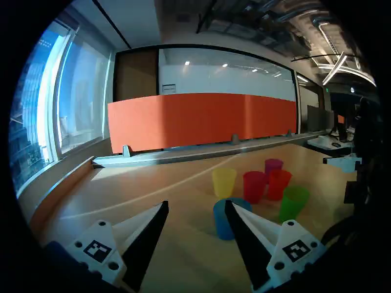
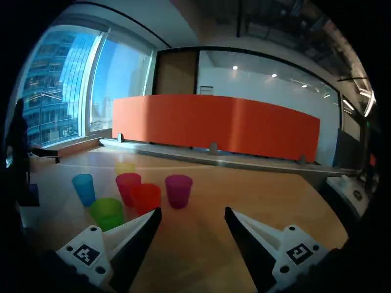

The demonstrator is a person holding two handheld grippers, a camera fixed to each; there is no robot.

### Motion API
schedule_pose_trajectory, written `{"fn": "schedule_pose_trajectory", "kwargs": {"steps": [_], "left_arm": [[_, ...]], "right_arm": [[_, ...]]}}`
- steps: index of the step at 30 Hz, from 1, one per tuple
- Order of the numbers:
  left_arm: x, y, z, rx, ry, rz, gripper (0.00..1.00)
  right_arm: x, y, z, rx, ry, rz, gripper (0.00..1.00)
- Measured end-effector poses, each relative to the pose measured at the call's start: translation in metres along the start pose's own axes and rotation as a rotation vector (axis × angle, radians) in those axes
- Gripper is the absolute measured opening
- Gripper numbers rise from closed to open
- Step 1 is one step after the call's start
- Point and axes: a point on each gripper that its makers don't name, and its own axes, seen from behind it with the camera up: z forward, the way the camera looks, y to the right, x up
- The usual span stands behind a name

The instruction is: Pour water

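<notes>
**An open-plan office, high above the city**

A long wooden desk (image 1: pixel 146 190) carries an orange divider panel (image 1: pixel 203 119), with a glass-walled room (image 1: pixel 225 73) behind. Tall windows (image 2: pixel 117 83) face city towers (image 2: pixel 46 105). Exposed ducts (image 1: pixel 288 22) and strip lights (image 1: pixel 337 68) run overhead, above monitors (image 1: pixel 318 118).

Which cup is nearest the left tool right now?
The blue cup, standing right at the left tool's fingertips and partly behind one finger. The green cup, the yellow cup and the rest stand farther back.
</notes>
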Motion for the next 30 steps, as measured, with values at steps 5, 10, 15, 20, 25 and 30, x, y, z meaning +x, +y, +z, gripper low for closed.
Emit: {"fn": "schedule_pose_trajectory", "kwargs": {"steps": [5,10,15,20,25,30], "left_arm": [[0.002,-0.005,-0.002,0.037,0.023,-0.044,0.85],[0.006,-0.007,-0.003,0.059,0.043,-0.062,0.85],[0.013,-0.007,-0.005,0.079,0.068,-0.051,0.85],[0.02,-0.008,-0.007,0.102,0.103,-0.055,0.85],[0.025,-0.011,-0.01,0.123,0.135,-0.057,0.85],[0.029,-0.016,-0.011,0.146,0.168,-0.046,0.85]], "right_arm": [[0.007,0.016,-0.002,-0.078,0.031,0.021,1.0],[0.014,0.025,-0.004,-0.129,0.058,0.051,1.0],[0.022,0.029,-0.008,-0.159,0.088,0.063,1.0],[0.029,0.03,-0.008,-0.18,0.118,0.059,1.0],[0.042,0.029,-0.009,-0.194,0.161,0.061,1.0],[0.051,0.027,-0.011,-0.2,0.188,0.051,1.0]]}}
